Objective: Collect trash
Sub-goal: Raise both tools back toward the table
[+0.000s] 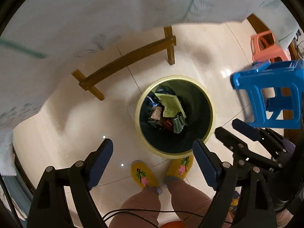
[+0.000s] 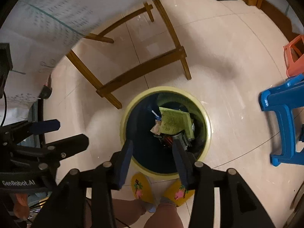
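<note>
A round trash bin [image 1: 209, 133] with a pale yellow rim and dark liner stands on the tiled floor, seen from above. It holds a green paper packet [image 1: 170, 104] and several wrappers. My left gripper [image 1: 153, 142] is open and empty, above the bin's near left edge. My right gripper [image 1: 225, 127] shows at the right of the left wrist view, open. In the right wrist view the bin [image 2: 208, 133] lies under my right gripper [image 2: 153, 142], which is open and empty, over the green packet [image 2: 172, 121]. The left gripper [image 2: 70, 133] shows at the left, open.
A wooden table frame [image 1: 125, 58] under a white cloth [image 1: 76, 19] stands behind the bin. A blue stool [image 1: 269, 95] and an orange stool [image 1: 266, 47] are at the right. The person's yellow slippers [image 2: 140, 188] are just in front of the bin.
</note>
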The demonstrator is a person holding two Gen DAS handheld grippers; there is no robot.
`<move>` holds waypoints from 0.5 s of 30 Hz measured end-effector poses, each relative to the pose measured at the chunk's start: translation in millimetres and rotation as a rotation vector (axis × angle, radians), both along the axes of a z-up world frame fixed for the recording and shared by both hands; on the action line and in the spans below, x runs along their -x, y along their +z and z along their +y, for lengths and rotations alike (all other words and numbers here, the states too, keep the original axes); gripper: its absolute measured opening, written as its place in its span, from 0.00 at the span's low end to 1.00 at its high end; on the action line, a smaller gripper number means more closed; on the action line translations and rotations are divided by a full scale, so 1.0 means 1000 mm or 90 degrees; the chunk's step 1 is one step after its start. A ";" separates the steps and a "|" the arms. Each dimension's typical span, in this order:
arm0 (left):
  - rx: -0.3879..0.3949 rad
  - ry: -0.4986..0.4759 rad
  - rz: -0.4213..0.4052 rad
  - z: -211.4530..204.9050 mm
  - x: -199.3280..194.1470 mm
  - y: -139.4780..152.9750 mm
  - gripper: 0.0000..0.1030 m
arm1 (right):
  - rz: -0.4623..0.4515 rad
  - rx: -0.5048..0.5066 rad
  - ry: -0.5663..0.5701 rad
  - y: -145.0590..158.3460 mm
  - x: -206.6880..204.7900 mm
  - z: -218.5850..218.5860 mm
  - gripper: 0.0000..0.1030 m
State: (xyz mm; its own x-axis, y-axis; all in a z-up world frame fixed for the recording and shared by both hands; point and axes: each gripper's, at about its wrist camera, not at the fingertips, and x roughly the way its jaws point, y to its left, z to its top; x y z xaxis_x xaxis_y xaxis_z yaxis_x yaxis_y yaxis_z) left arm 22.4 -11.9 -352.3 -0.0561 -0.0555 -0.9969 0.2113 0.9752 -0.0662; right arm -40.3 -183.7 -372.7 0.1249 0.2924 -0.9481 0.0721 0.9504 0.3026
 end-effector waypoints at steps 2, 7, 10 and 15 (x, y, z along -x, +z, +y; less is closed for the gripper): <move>0.000 0.007 -0.013 0.005 0.005 0.018 0.83 | -0.012 0.014 -0.002 0.015 0.001 0.001 0.43; 0.011 0.016 -0.031 0.012 0.016 0.064 0.84 | -0.034 0.041 -0.014 0.060 0.007 0.002 0.43; 0.013 0.004 -0.045 0.013 0.022 0.094 0.84 | -0.044 0.050 -0.021 0.089 0.011 0.003 0.43; 0.033 -0.014 -0.070 0.019 0.030 0.156 0.84 | -0.059 0.060 -0.029 0.144 0.021 0.006 0.43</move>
